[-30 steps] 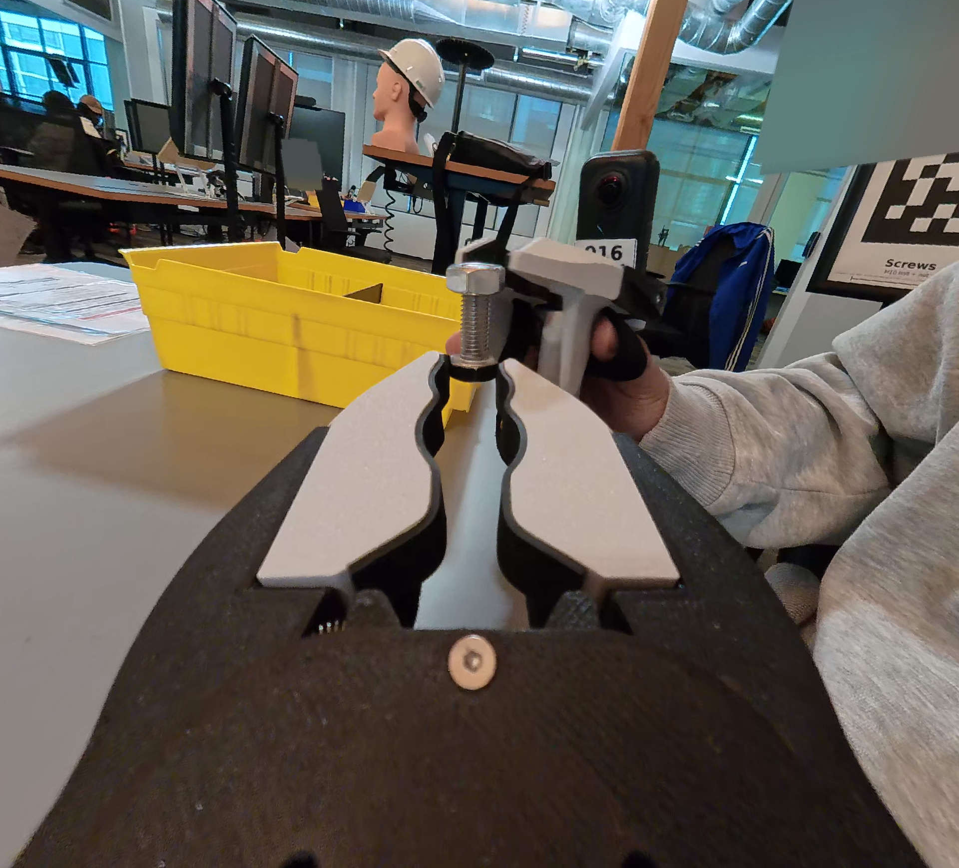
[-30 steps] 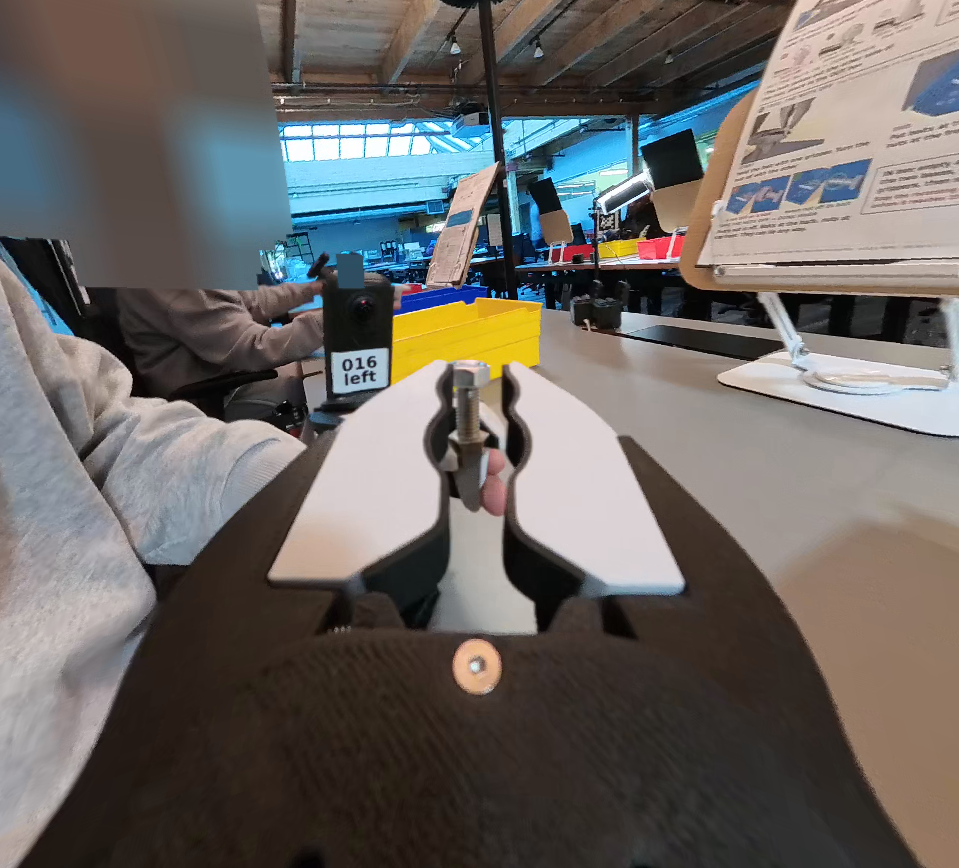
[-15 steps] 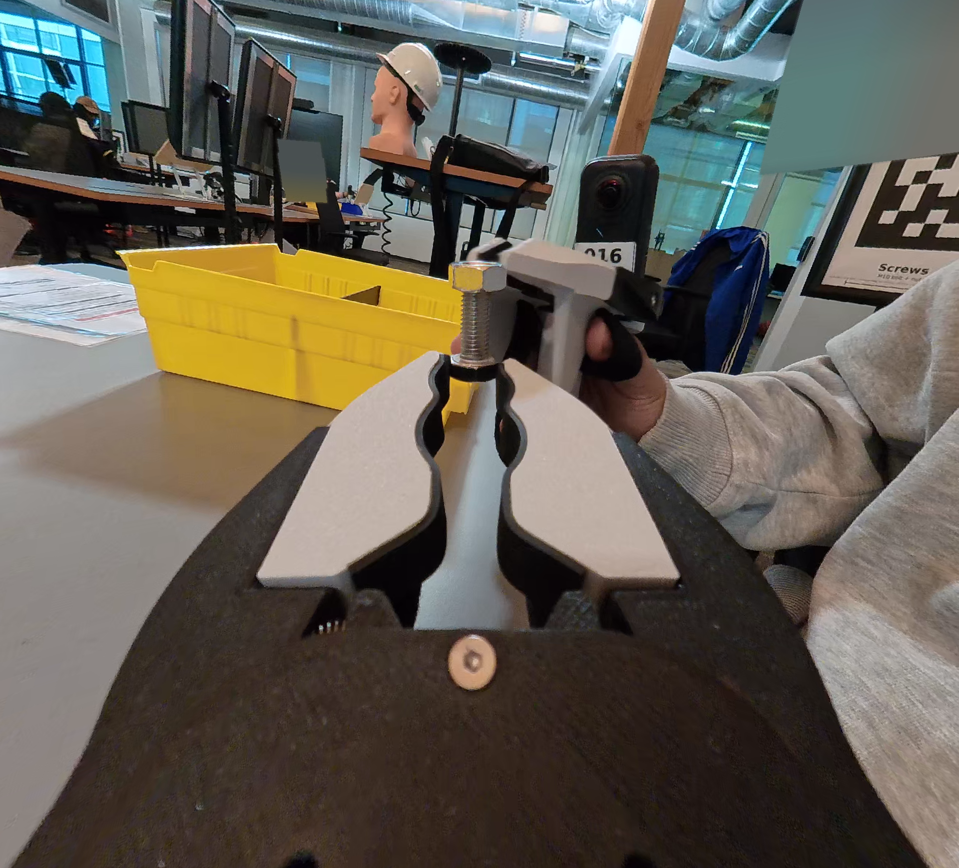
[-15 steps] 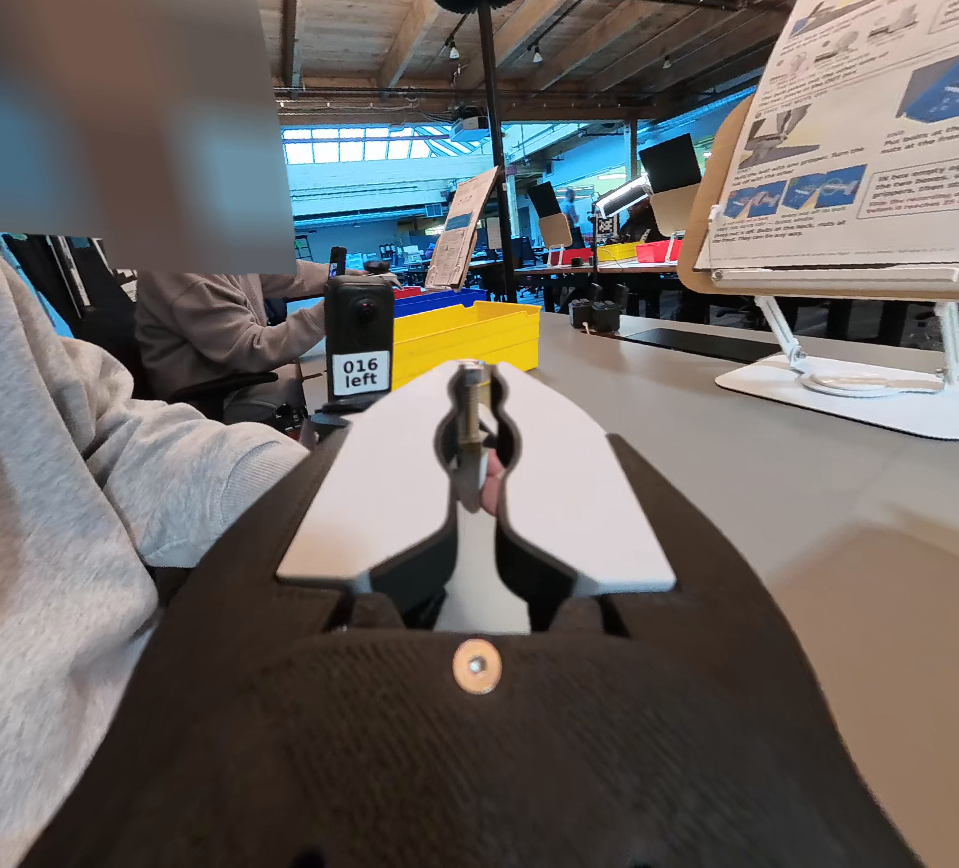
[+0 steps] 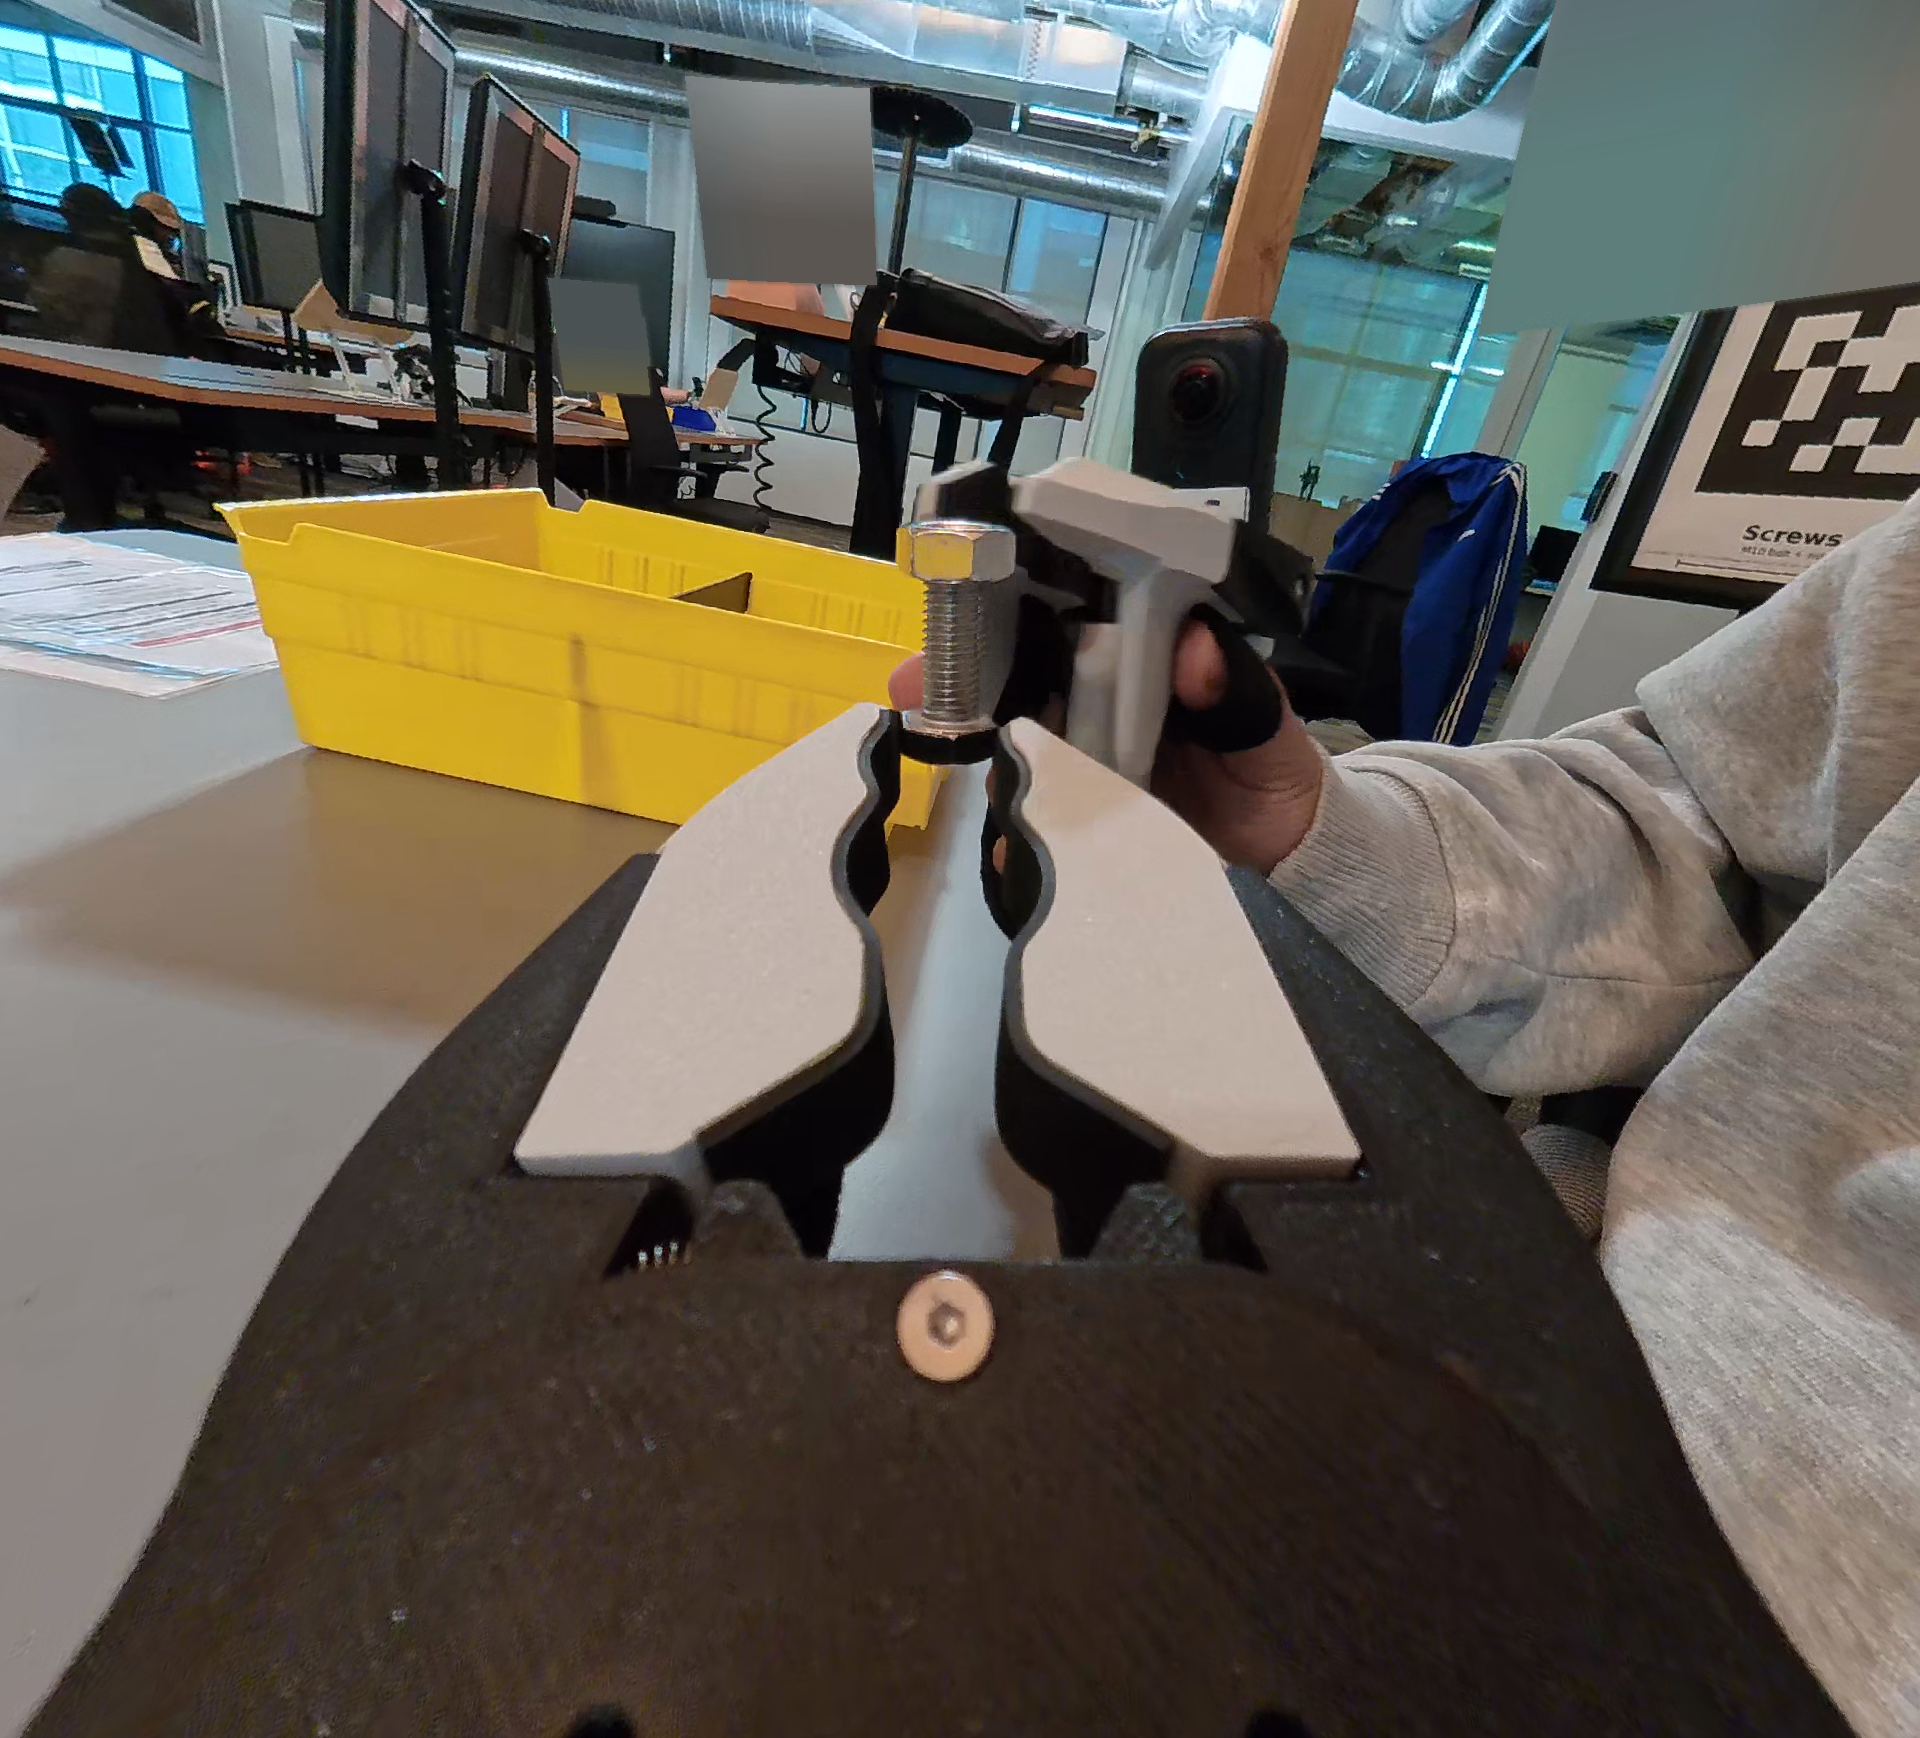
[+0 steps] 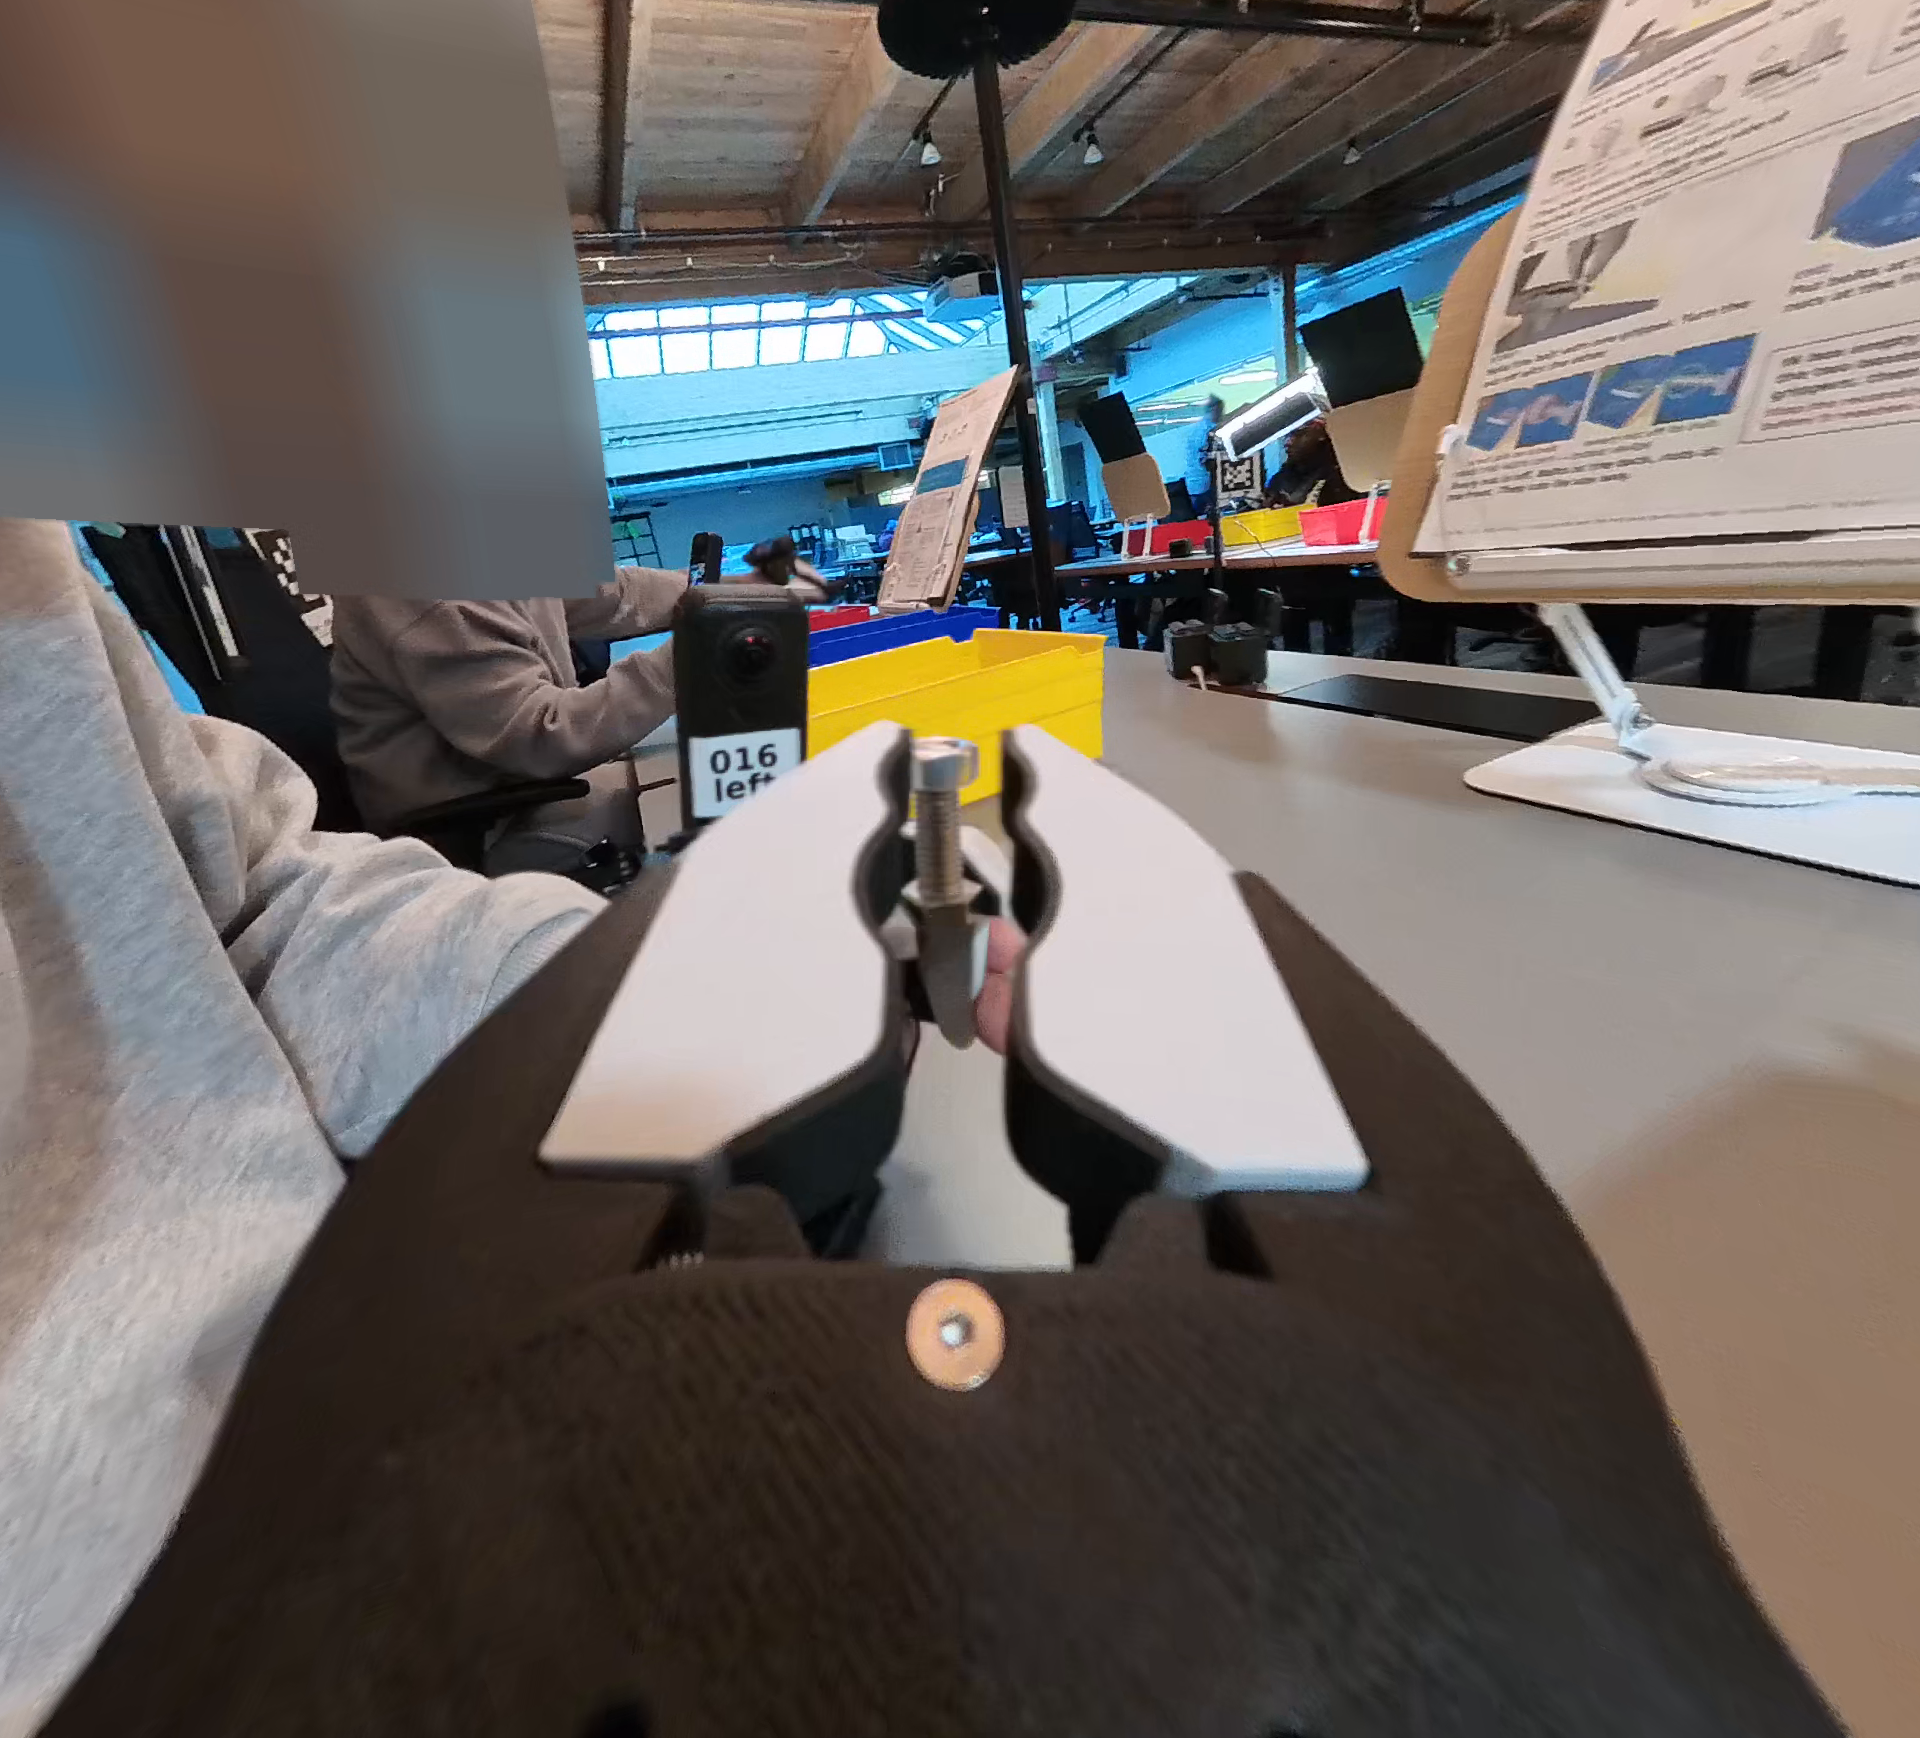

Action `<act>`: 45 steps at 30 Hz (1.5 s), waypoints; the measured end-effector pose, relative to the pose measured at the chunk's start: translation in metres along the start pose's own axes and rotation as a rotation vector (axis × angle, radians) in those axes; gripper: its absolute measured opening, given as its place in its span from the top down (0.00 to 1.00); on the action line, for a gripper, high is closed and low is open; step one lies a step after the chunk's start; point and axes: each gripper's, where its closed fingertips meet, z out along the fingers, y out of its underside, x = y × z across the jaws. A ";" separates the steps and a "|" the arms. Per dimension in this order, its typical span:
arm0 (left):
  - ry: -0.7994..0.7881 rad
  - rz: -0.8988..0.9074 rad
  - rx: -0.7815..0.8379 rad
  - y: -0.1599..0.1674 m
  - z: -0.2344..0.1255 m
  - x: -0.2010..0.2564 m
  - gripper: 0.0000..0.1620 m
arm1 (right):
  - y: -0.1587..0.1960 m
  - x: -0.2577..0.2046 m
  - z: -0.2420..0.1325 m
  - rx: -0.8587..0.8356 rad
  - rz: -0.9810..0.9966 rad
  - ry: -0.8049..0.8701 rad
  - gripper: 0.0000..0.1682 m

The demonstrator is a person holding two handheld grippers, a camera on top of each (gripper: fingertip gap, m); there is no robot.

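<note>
Bolt [image 5: 954, 626] stood upright, head at 12 o'clock, its bottom end pinched tight in the left gripper [image 5: 940, 743]. Right gripper [image 6: 943, 789] sat around the bolt's middle, jaws loose. Yellow bin [image 5: 540, 649] waited at 10 o'clock on the table [image 5: 208, 940].

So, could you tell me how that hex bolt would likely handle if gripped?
The hex bolt looks like solid steel, so probably rigid and heavy for its size. Its threads likely resist slipping; laid down, its flat-sided head should limit rolling.

Lettered white sticker [image 6: 743, 769] on the black camera [image 6: 740, 649] left of the yellow plastic bin [image 6: 956, 680]; printed illustrated sheet [image 6: 1704, 234] to the bin's right.
</note>
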 end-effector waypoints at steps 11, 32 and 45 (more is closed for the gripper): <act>0.001 -0.009 0.008 -0.001 -0.001 0.000 0.90 | 0.005 0.007 -0.001 -0.040 -0.020 0.044 1.00; 0.024 -0.012 0.008 0.000 0.000 0.004 0.90 | 0.010 -0.007 0.007 -0.054 -0.010 -0.028 0.90; 0.035 -0.054 0.042 -0.005 -0.001 0.004 0.89 | 0.000 -0.007 0.002 0.004 0.047 -0.052 0.85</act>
